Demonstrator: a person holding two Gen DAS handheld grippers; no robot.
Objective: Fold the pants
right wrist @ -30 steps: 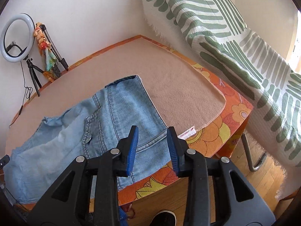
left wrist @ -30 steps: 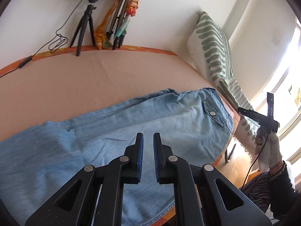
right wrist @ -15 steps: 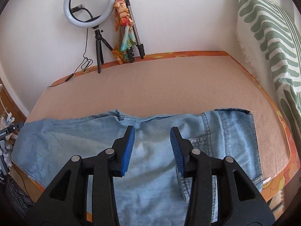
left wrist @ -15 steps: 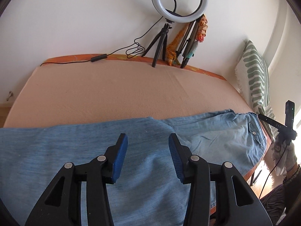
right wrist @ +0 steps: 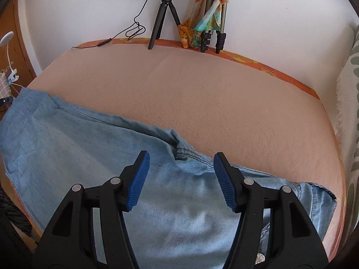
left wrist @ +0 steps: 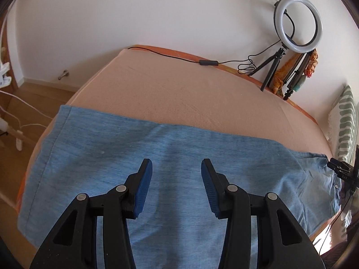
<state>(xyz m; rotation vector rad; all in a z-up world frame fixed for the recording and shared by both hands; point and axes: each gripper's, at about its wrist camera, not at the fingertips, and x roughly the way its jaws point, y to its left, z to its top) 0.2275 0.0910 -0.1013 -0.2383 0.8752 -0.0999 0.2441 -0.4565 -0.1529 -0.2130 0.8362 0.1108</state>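
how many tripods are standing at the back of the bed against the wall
2. A short black tripod holds the ring light, left of the colourful scarf. A folded grey tripod leans on the wall just right of the scarf, which partly hides it.

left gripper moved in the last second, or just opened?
Yes, both. The left gripper swung left along the jeans toward the hem: the ring light slid from upper left to upper right in its view. Its jaws went from nearly shut to wide open.
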